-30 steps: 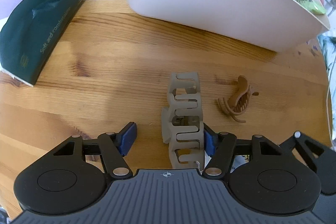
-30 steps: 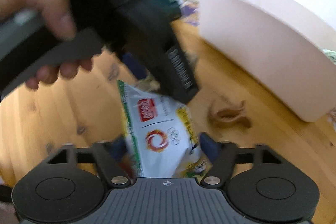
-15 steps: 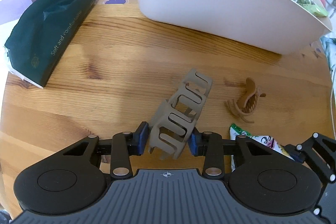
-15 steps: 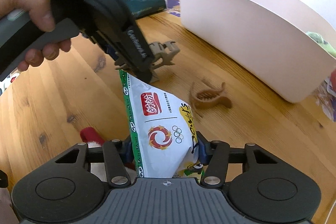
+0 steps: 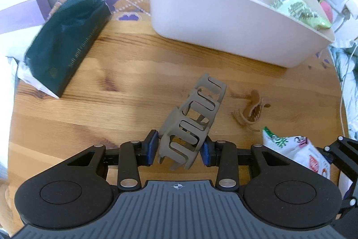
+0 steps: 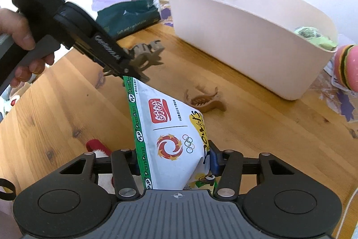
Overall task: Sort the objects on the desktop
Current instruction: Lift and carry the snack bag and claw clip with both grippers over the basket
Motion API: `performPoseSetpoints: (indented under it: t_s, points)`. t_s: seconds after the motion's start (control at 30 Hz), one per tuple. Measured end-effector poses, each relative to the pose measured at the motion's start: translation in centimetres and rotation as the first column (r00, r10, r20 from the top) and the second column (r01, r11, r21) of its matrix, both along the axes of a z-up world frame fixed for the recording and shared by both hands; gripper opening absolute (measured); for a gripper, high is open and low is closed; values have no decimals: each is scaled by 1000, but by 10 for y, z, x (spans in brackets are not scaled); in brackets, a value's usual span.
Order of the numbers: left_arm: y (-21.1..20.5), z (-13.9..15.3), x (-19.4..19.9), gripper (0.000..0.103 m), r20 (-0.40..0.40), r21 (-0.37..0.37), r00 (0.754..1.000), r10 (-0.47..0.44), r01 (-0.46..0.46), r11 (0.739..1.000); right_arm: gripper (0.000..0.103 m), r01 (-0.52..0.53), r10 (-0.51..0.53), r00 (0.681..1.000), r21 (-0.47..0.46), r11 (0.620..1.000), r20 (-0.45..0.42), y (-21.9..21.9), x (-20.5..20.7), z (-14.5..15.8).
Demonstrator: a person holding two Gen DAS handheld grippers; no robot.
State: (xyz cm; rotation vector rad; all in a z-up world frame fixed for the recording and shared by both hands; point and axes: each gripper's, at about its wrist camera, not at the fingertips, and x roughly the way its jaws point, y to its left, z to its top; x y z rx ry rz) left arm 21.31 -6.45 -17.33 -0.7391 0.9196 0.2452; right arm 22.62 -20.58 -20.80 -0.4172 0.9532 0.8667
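My left gripper (image 5: 179,149) is shut on a grey-brown hair claw (image 5: 197,118), which hangs tilted above the wooden table (image 5: 111,104). In the right wrist view the same claw (image 6: 145,55) sticks out of the left gripper (image 6: 132,64), held by a hand. The jaws of my right gripper (image 6: 174,159) are closing, and its pads press on a white and green snack packet (image 6: 165,127) that is raised off the table. A small brown hair claw (image 5: 250,111) lies on the wood between the packet and the white bin (image 5: 223,21).
The white bin holds a green packet (image 5: 297,10) at its right end. A dark green tissue pack (image 5: 67,44) lies at the left back. A red and white item (image 6: 96,146) sits under the right gripper. A pink striped object (image 6: 346,68) is at the right edge.
The left jaws shut on the grey-brown hair claw, then lifted and tilted it. The right jaws closed on the snack packet and raised it. Both grippers moved toward the bin.
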Motion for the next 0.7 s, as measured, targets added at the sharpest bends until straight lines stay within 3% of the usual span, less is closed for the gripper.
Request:
performPoseSetpoints:
  t_s: [0.27,0.7]
  points:
    - [18,19,-17,39,69,18,993,94,-96,995,50,36,-38,999,54,998,35,-10,10,34]
    - [40,71,-20,39,215,79,965,149,-170,982,50,65,-90,981,145,987,171,-19,38,104]
